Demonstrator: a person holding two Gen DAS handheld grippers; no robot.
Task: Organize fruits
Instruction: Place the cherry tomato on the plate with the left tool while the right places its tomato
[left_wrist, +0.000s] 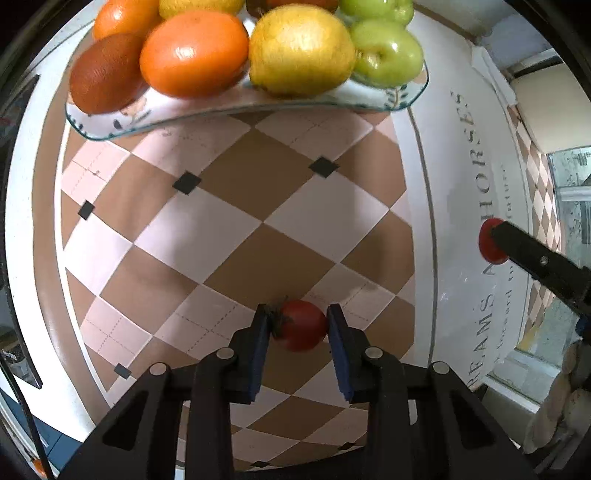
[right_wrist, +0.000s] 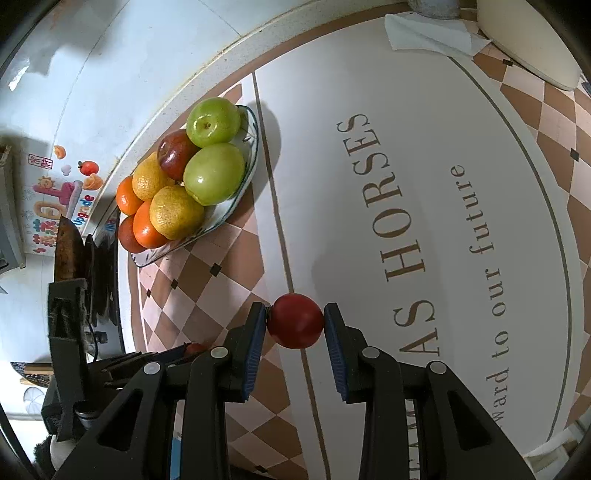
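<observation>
My left gripper is shut on a small red tomato with a green stem, above the checkered tablecloth. My right gripper is shut on a second red tomato, over the white lettered part of the cloth. That tomato and right gripper also show at the right of the left wrist view. A glass plate at the far side holds oranges, yellow citrus, green apples and a brown-red fruit. The plate also shows in the right wrist view.
The cloth has a brown and pink diamond pattern and a white panel with lettering. A folded white napkin and a cream object lie at the far edge. A dark stove area is at the left.
</observation>
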